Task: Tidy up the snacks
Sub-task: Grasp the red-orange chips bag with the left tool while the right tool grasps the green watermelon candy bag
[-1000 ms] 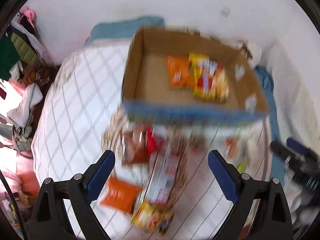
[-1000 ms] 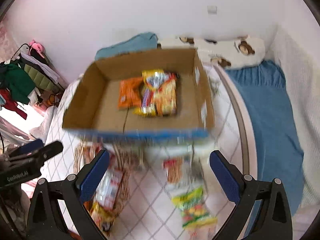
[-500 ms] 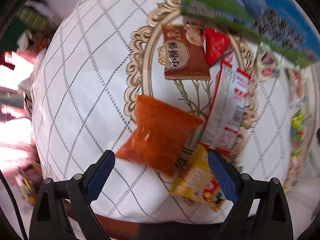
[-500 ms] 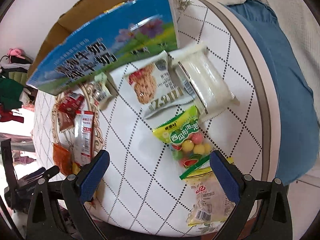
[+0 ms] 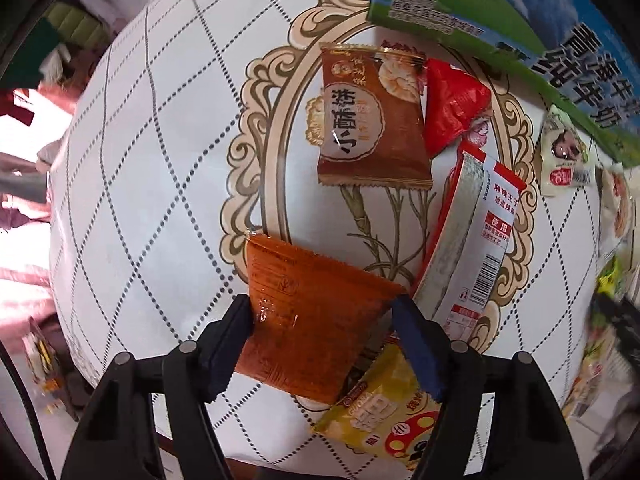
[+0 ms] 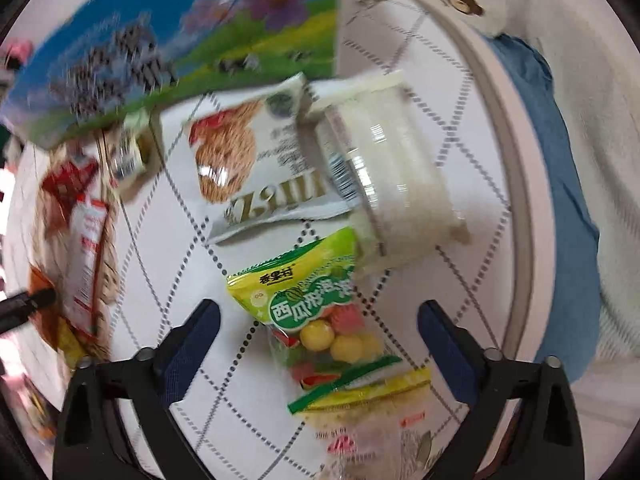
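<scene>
Orange pkt (image 5: 316, 320): L view only.

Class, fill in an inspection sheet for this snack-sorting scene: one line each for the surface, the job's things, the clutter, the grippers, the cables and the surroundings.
Surface: white tablecloth with a dotted diamond grid and an ornate oval print.
Job's things: orange packet, brown biscuit packet, red-and-white packet, green candy bag, cereal packet, printed carton.
Clutter: snacks lie loose and overlapping.
Grippers: left hand-held gripper closing, pads at the orange packet's edges; right hand-held gripper closing astride the green candy bag, pads clear of it.
Cables: nothing seen.
Surroundings: blue bedding, bear-print pillow.
</scene>
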`<state>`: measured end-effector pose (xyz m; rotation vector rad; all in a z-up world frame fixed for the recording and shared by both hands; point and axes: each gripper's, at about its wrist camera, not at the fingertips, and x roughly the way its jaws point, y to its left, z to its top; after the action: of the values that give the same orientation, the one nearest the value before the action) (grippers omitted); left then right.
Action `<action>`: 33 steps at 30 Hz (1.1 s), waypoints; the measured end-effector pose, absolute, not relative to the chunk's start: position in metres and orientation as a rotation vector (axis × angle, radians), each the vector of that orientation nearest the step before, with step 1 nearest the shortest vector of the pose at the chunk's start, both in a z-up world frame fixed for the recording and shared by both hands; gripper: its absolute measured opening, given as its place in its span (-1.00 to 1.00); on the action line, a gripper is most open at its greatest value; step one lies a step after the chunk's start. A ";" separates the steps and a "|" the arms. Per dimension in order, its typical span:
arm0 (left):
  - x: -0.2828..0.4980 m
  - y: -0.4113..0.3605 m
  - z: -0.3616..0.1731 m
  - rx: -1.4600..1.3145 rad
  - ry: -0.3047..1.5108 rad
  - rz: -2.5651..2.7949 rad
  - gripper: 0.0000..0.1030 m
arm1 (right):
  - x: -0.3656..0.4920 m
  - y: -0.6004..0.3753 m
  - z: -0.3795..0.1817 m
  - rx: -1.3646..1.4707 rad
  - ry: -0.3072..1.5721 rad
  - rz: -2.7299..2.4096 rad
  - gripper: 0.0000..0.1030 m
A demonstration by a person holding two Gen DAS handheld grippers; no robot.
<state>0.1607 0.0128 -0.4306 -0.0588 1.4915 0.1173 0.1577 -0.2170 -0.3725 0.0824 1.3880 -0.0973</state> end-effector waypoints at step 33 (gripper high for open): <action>0.153 0.079 -0.447 -0.148 1.586 0.073 0.24 | 0.155 -0.150 -0.384 0.160 1.476 0.027 0.12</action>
<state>0.1533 0.0789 -0.4472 -0.1476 1.5855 0.0727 0.1550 -0.1502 -0.3835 0.1602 1.4764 0.0271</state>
